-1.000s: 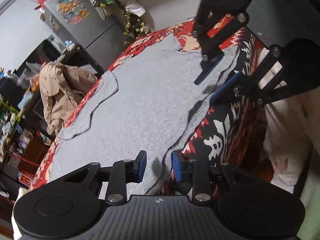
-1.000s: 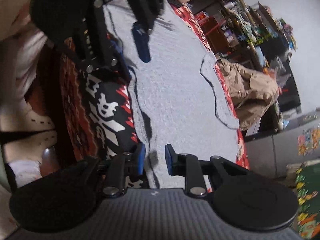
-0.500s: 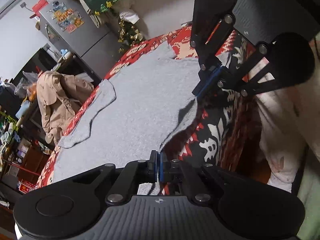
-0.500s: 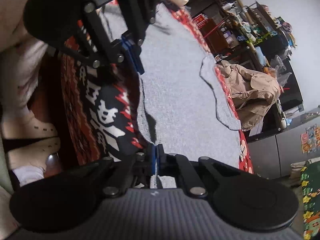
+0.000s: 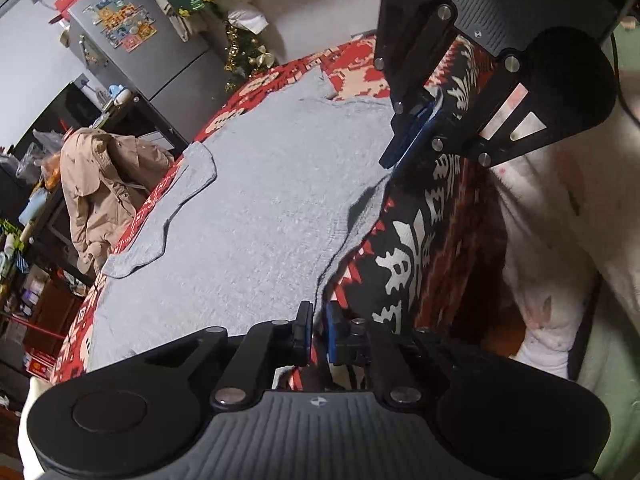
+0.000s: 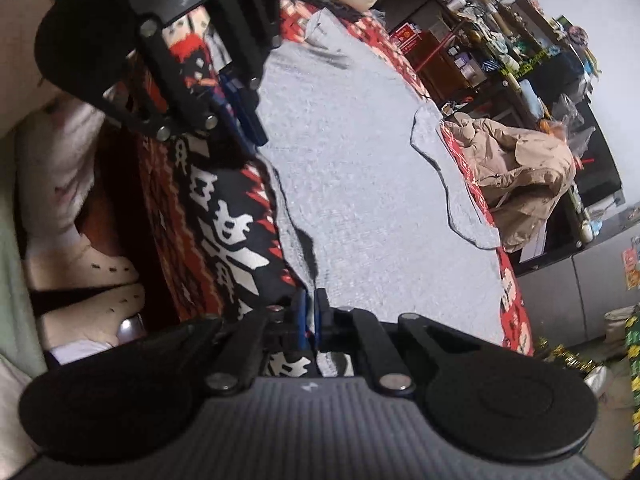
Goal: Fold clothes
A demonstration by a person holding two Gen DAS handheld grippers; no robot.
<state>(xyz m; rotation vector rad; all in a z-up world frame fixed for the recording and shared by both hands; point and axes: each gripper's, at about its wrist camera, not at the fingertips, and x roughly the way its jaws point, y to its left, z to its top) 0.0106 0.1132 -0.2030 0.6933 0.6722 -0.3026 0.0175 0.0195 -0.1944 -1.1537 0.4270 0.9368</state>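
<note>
Grey knit fabric covers most of the bed: a large grey garment lies spread flat over the red, black and white patterned blanket, one sleeve folded near the far edge. The garment's near hem runs along the blanket's edge, right under both grippers. The left gripper has its blue pads on that hem; its jaws are opening slightly, a narrow gap showing with the cloth edge between them. The right gripper, further along the same hem, has its jaws pressed together, pinching the garment's edge. A tan jacket hangs beyond the far side of the bed.
</note>
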